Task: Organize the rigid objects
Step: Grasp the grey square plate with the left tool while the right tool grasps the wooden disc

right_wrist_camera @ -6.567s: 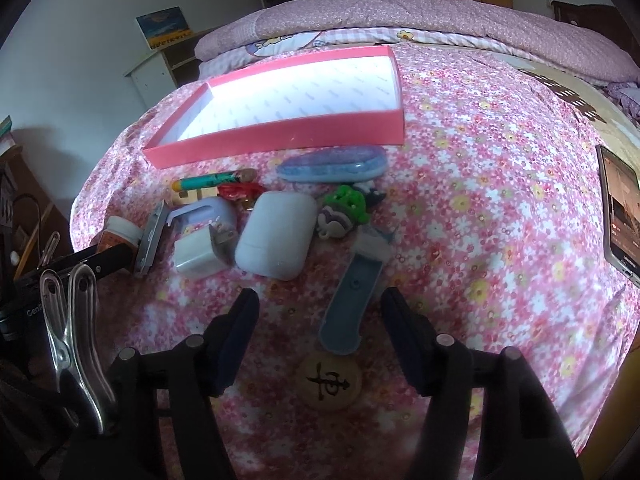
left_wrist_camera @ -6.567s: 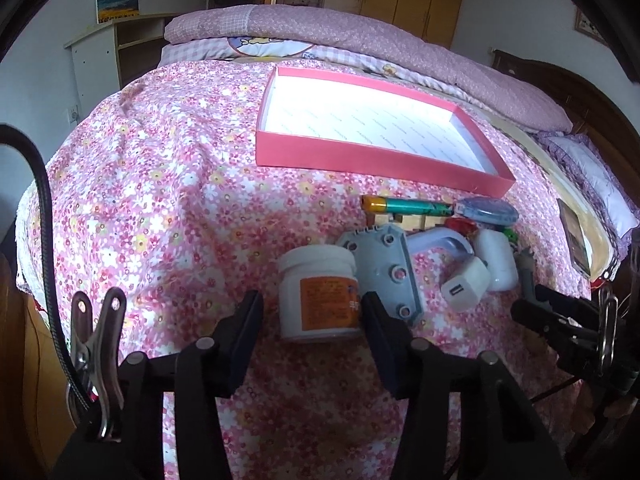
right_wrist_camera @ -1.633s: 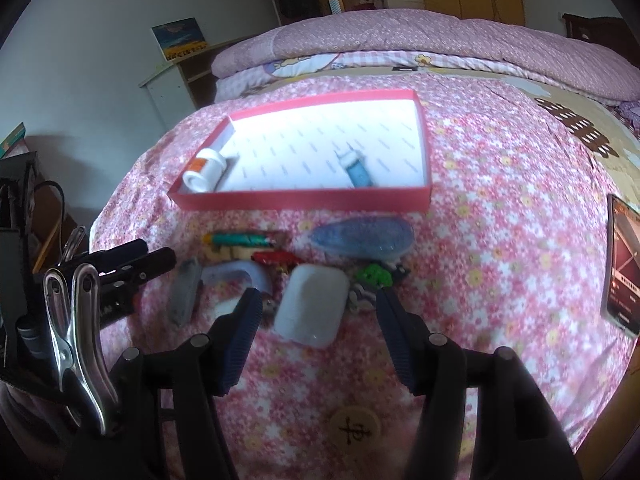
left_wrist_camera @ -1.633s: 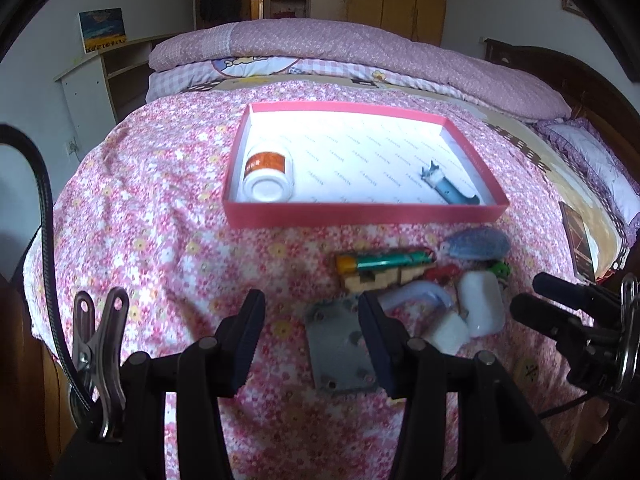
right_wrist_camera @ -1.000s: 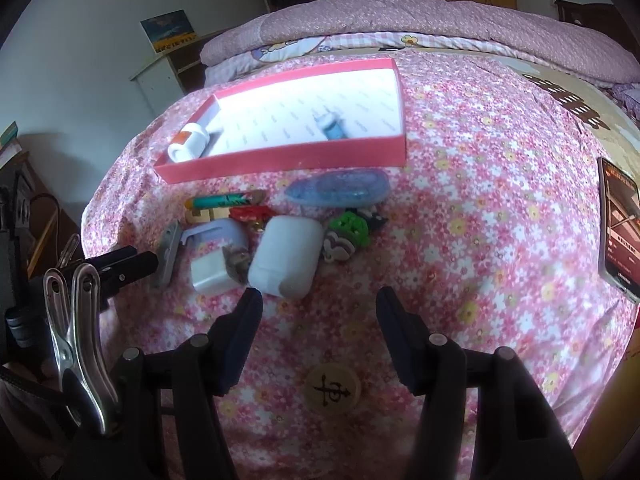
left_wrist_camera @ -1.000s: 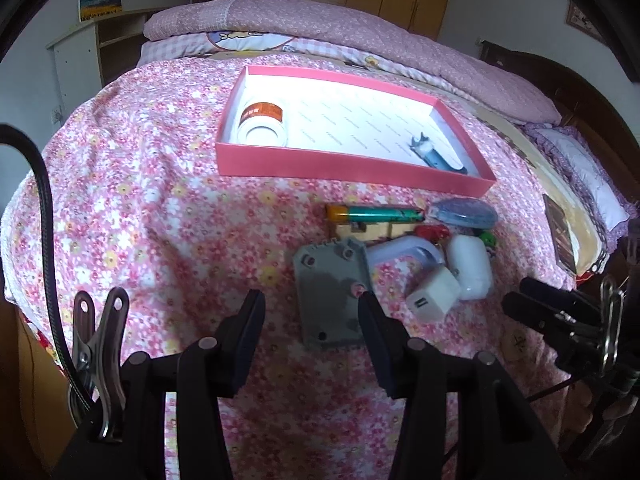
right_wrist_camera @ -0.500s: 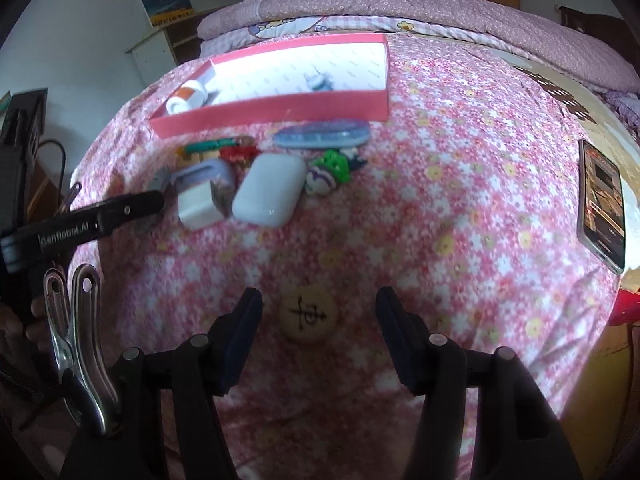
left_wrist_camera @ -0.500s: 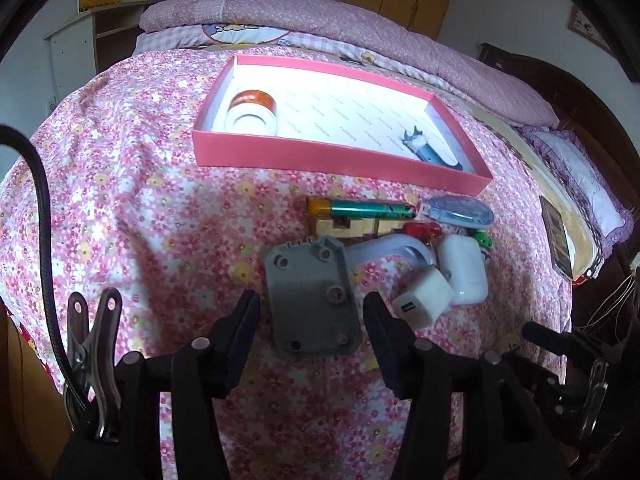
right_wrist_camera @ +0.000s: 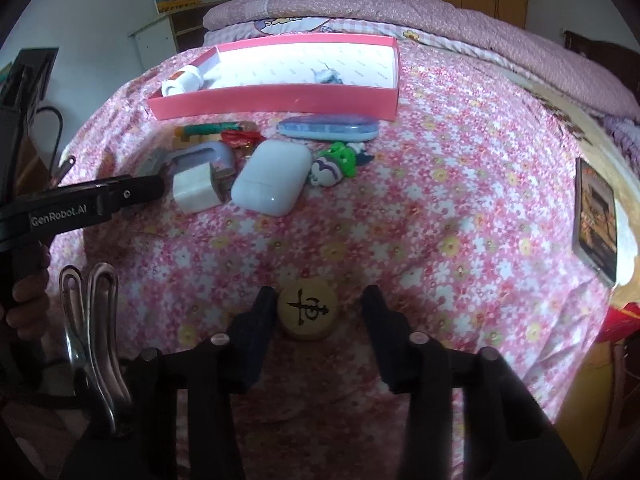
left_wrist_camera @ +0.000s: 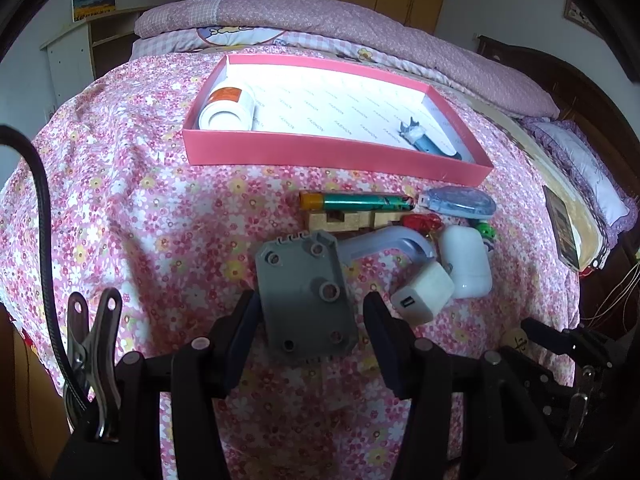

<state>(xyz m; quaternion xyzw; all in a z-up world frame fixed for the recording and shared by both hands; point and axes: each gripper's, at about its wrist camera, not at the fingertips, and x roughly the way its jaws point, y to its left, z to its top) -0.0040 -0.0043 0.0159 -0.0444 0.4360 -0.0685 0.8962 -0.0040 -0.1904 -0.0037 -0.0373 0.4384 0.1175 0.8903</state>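
Here the left gripper (left_wrist_camera: 310, 316) has its jaws spread, and a grey plate (left_wrist_camera: 306, 294) lies flat on the flowered bedspread (left_wrist_camera: 140, 200) between them, its near end in the gap and not pinched. The right gripper (right_wrist_camera: 318, 312) is spread too, with a round wooden disc (right_wrist_camera: 307, 309) lying between its fingers, close against the left one. Beyond both pairs of jaws sits the pink box (left_wrist_camera: 320, 154), holding a white bottle (left_wrist_camera: 228, 110) and a small blue tool (left_wrist_camera: 420, 140).

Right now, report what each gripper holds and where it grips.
Nothing is held. The left gripper is open astride the grey plate; the right gripper is open around the wooden chess piece, neither clamped.
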